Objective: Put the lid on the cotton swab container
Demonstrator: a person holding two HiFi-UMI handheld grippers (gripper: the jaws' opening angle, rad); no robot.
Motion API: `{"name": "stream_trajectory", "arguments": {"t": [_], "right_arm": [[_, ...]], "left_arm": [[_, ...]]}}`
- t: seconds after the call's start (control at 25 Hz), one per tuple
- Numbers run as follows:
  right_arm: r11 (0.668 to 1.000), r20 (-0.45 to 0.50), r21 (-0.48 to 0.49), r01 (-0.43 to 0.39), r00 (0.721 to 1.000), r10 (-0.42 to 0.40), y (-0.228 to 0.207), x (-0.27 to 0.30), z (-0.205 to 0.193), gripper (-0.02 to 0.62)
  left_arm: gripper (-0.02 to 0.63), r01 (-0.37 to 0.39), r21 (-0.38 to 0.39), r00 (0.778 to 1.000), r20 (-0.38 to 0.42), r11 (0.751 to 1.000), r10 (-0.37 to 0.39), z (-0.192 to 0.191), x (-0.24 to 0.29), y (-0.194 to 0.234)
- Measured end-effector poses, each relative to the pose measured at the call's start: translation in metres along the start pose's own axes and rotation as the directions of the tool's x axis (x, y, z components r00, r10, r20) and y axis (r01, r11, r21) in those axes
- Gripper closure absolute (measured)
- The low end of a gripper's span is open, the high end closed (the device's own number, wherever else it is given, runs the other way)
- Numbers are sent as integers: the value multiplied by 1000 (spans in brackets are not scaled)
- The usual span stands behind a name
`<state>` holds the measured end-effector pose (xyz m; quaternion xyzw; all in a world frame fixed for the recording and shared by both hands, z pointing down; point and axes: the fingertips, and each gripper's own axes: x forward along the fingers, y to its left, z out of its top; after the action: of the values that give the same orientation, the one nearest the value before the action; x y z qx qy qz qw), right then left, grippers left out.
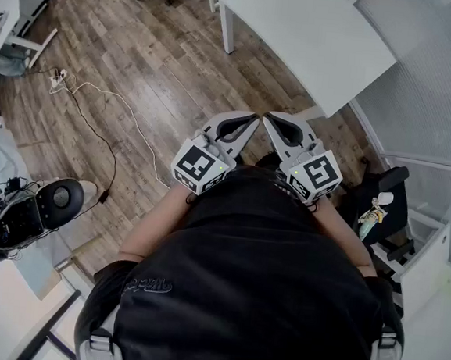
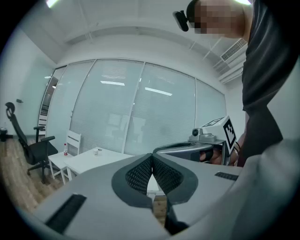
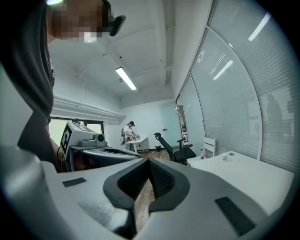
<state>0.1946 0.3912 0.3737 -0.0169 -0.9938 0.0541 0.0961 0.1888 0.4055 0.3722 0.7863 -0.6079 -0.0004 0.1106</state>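
Note:
Both grippers are held close to the person's chest, side by side, their tips nearly meeting above the wood floor. My left gripper (image 1: 254, 118) (image 2: 152, 156) is shut with nothing between its pads. My right gripper (image 1: 267, 117) (image 3: 149, 162) is shut too and holds nothing. Each shows in the other's view: the right gripper (image 2: 206, 140) in the left gripper view, the left gripper (image 3: 89, 140) in the right gripper view. Ahead stands a white table (image 1: 301, 33) (image 2: 93, 159) (image 3: 243, 173). On it sits a small pale object (image 2: 97, 151) (image 3: 229, 154), too small to identify. No lid is in view.
A white cable (image 1: 97, 117) runs across the wood floor at left. A black office chair (image 2: 33, 150) (image 3: 171, 145) and a white chair (image 2: 72, 140) stand near the table. A person (image 3: 130, 131) works at a far desk. A black device (image 1: 34, 209) lies at left.

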Motion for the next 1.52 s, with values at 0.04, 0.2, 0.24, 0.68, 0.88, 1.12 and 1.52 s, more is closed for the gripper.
{"name": "stream_trajectory", "arguments": {"t": [0.04, 0.2, 0.24, 0.68, 0.88, 1.12, 1.52], "right_arm": [[1000, -1, 0, 0, 1000, 0, 0, 1, 0, 571], [1000, -2, -4, 4, 1000, -4, -2, 3, -1, 571], [1000, -3, -5, 5, 1000, -5, -3, 3, -1, 571], [999, -9, 53, -11, 1000, 12, -40, 8, -2, 571], [997, 0, 68, -39, 999, 39, -78, 21, 4, 571], [994, 14, 66, -83, 996, 83, -127, 38, 19, 571], [991, 17, 59, -121, 993, 120, -200, 38, 27, 571]], "left_arm": [[589, -2, -1, 1000, 0, 1000, 2, 0, 0, 2], [589, -6, -7, 1000, 3, 1000, 6, -1, 1, 6], [589, -6, -8, 1000, 3, 1000, 6, -1, 1, 6], [591, -73, -36, 997, -6, 997, 73, -4, 29, 29], [591, -124, -32, 992, -23, 992, 123, 4, 56, 51], [591, -206, 17, 978, -20, 978, 207, 22, 92, 80], [591, -273, 6, 962, -8, 962, 273, 35, 157, 112]]}}
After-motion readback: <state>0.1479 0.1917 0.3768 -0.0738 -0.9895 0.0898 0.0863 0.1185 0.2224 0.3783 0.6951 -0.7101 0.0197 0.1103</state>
